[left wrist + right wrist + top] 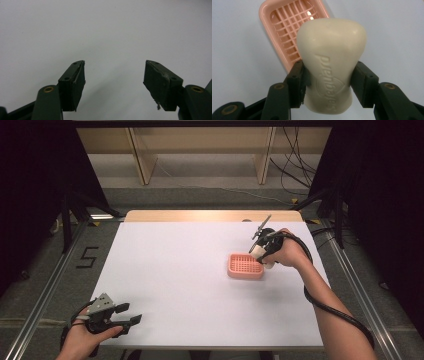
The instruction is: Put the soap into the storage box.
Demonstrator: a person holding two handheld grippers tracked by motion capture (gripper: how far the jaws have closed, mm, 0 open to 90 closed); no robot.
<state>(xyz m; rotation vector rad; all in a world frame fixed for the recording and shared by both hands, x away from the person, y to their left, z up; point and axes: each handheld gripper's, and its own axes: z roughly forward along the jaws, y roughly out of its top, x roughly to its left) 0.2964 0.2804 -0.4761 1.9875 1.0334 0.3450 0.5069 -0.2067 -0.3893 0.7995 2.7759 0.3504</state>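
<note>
**Soap bar held over the pink dish**

From my seat I see the right gripper [263, 251] at about two o'clock on the white table [200, 285], its jaws clamped on a cream bar of soap [331, 65]. In the right gripper view the two black jaws press the bar's narrow waist from either side, and the raised lettering "Safeguard" runs along its face. The bar sits at the three o'clock edge of the pink soap dish [245, 265] in the high view, hanging over the rim; I cannot tell whether it touches the dish.

The dish is a shallow rectangular tray with a slatted grid floor. I see nothing lying on that grid [292, 27] where the right gripper view shows it; the bar hides the part nearest that camera.

The left gripper [127, 315] is down at seven o'clock, near the table's front edge, well apart from the dish. Its jaws stand wide apart with nothing between them, above bare white tabletop [112, 37].
</note>
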